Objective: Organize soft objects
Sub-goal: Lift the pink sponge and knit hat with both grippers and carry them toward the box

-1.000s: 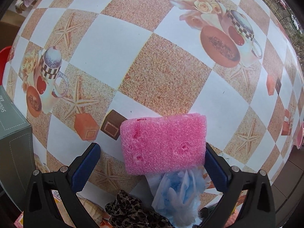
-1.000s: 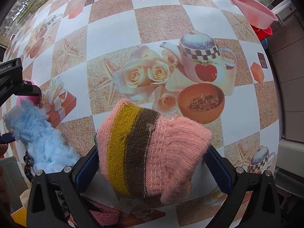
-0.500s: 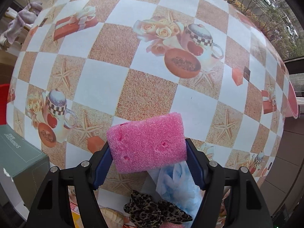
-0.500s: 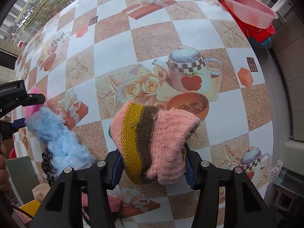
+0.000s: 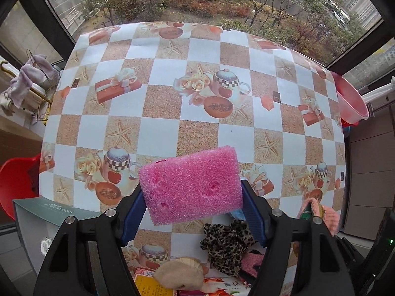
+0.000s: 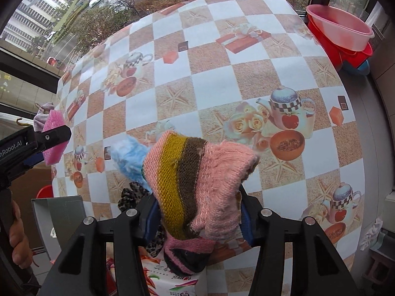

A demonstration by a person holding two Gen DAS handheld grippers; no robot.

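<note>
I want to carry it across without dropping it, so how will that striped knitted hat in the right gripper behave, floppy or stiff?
Probably floppy: the knitted hat bunches and droops below the right gripper. It looks light and squashy. Its rough yarn should resist slipping, though a loose end could snag.

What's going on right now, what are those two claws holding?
Left gripper shut on pink sponge. Right gripper shut on striped knit piece. Both held above the table. Nothing blocking.

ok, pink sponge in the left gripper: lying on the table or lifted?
Lifted. The pink sponge is clamped between the left gripper pads, clear of the table; right view shows it airborne.
</note>
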